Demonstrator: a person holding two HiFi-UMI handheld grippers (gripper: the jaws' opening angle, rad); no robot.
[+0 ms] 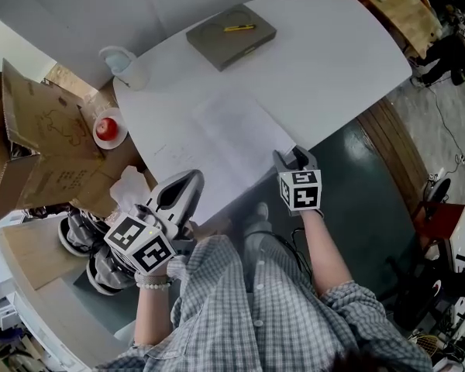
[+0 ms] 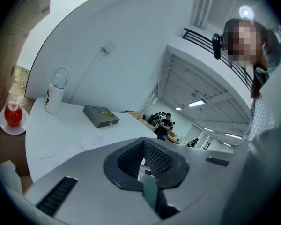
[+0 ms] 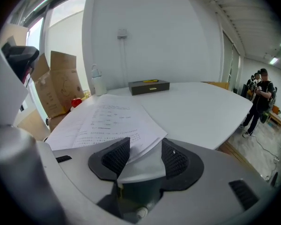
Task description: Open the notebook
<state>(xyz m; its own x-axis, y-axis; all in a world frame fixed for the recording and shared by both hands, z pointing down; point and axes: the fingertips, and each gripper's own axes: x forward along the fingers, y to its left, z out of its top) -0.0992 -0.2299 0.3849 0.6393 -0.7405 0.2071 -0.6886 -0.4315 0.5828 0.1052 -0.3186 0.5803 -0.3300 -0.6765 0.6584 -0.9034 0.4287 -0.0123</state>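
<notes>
In the head view, the notebook (image 1: 217, 138) lay open and flat on the white counter (image 1: 333, 60), with its pages facing up, near the person's edge. The left gripper (image 1: 187, 180) was at the near left corner of the pages, and the right gripper (image 1: 288, 158) was at the near right corner. Farther away on the counter stood a grey box (image 1: 231, 37) with a yellow pen (image 1: 239, 28) on top of it, and a bottle (image 1: 125, 63) stood at the left edge. Beside the counter, an apple (image 1: 105, 128) lay on a plate (image 1: 120, 138), next to some cardboard (image 1: 39, 130). In the left gripper view, the left gripper (image 2: 144, 144) was clenched, its pads met at the tips and nothing was between them. The notebook (image 2: 84, 144) was low in front of it, and the box (image 2: 100, 116), bottle (image 2: 54, 92) and apple (image 2: 12, 114) were behind. In the right gripper view, the right gripper (image 3: 145, 153) was released, with its jaws apart. The near corner of the notebook (image 3: 107, 121) reached between the jaws, but the pads did not press on it. The printed pages spread away toward the box (image 3: 149, 86), the pen (image 3: 151, 81) and the bottle (image 3: 98, 84). The cardboard (image 3: 61, 83) and apple (image 3: 76, 102) were at the left.
</notes>
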